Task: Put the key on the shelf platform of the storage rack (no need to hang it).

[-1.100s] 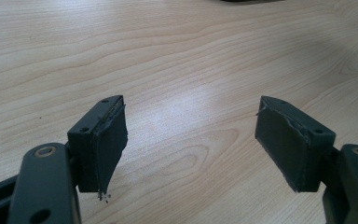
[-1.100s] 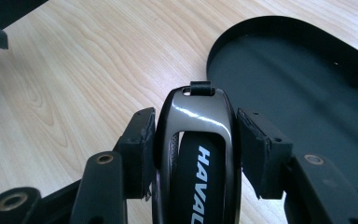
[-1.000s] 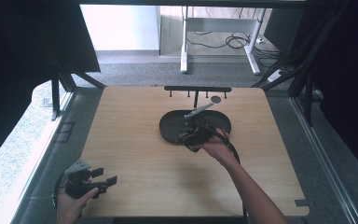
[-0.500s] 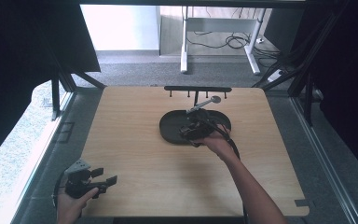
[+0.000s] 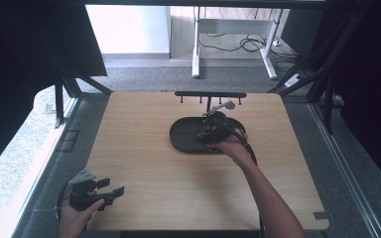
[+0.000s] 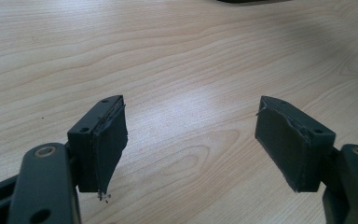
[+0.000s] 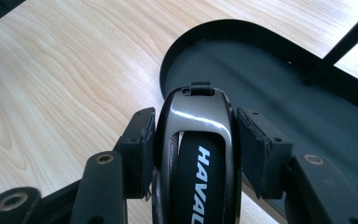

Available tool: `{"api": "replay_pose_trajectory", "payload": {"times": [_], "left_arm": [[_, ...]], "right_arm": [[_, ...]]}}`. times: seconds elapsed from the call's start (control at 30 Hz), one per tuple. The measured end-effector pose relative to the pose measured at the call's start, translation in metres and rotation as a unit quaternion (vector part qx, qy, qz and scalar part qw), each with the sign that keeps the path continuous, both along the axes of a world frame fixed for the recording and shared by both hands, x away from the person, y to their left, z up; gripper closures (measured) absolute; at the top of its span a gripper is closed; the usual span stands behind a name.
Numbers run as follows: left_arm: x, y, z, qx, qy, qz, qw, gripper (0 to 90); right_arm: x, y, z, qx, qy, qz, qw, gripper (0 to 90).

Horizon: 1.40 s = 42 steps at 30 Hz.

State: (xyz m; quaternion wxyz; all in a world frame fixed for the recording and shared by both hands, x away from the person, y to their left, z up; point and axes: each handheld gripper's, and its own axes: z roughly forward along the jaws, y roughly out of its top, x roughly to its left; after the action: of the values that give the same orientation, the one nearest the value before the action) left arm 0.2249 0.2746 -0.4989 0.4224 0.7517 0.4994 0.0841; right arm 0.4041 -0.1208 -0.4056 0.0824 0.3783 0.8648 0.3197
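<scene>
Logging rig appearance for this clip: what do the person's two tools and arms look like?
Both tools are black, each with two flat rectangular pads on hinged arms with brass-coloured rivets. The left tool carries a grey three-cornered plate on top; its pads look frayed at the edges. A black cable trails from the right tool along the forearm. Both forearms are bare; no sleeves visible.

The oval tray (image 5: 181,141) sits on the table (image 5: 144,173) before the hook rack (image 5: 210,94).

White letters "HAVAL", cut off at frame edge, on black key fob (image 7: 200,154)
</scene>
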Motion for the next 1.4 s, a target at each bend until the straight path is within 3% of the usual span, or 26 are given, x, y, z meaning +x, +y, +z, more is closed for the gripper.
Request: {"api": "replay_pose_trajectory", "payload": {"times": [0.97,1.4], "left_arm": [[0.0,0.002,0.0,-0.002,0.0,0.004,1.0,25.2],[0.0,0.003,0.0,-0.001,0.0,0.005,1.0,25.3]], "right_arm": [[0.043,-0.017,-0.01,-0.007,0.003,-0.063,0.998,49.7],[0.06,-0.015,-0.014,-0.017,0.001,-0.076,0.997,49.7]]}}
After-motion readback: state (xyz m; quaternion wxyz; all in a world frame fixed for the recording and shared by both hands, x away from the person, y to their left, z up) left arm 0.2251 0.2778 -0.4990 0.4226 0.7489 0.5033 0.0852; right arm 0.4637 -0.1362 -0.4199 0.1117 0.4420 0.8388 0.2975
